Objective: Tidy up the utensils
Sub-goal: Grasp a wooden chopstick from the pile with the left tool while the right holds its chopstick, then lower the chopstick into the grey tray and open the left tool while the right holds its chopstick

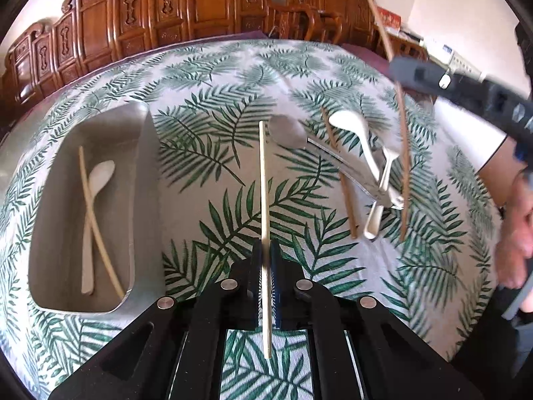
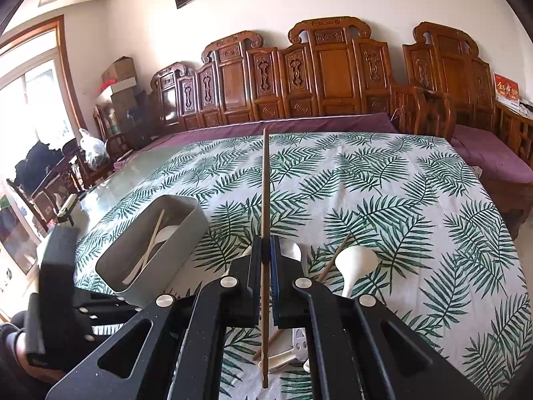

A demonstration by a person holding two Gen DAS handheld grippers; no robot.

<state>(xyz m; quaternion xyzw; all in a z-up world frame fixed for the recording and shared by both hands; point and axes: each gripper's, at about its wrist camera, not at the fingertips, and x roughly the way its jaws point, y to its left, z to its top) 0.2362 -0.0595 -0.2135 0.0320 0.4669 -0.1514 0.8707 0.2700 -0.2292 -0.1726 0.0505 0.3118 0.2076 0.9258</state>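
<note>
The left gripper (image 1: 266, 250) was closed on a pale chopstick (image 1: 264, 180), which was clamped between the two fingers and ran straight ahead beyond the fingertips and back between the gripper's arms. The right gripper (image 2: 266, 250) was closed on a brown chopstick (image 2: 265, 186), held the same way, with its far end raised above the leaf-print tablecloth (image 2: 416, 206).

To the left of the left fingers, a grey tray (image 1: 143, 180) was seen on the cloth. Inside it, a white spoon (image 1: 96, 193) and a second pale chopstick (image 1: 87, 200) were laid crossing each other.

Ahead and to the right of the left fingers, the remaining utensils were grouped on the cloth: a metal spoon (image 1: 286, 130), a knife (image 1: 346, 166), a white plastic spoon (image 1: 353, 133), a small metal spoon (image 1: 378, 206) and a brown chopstick on the cloth (image 1: 338, 170). The white plastic spoon and the small metal spoon were laid across the knife; the chopstick on the cloth also crossed it.

In the left wrist view, the right gripper was visible at upper right, well clear of the cloth, with its chopstick hanging down over the group. In the right wrist view, the tray was located ahead and left of the right fingers, and the white plastic spoon just right of them.
</note>
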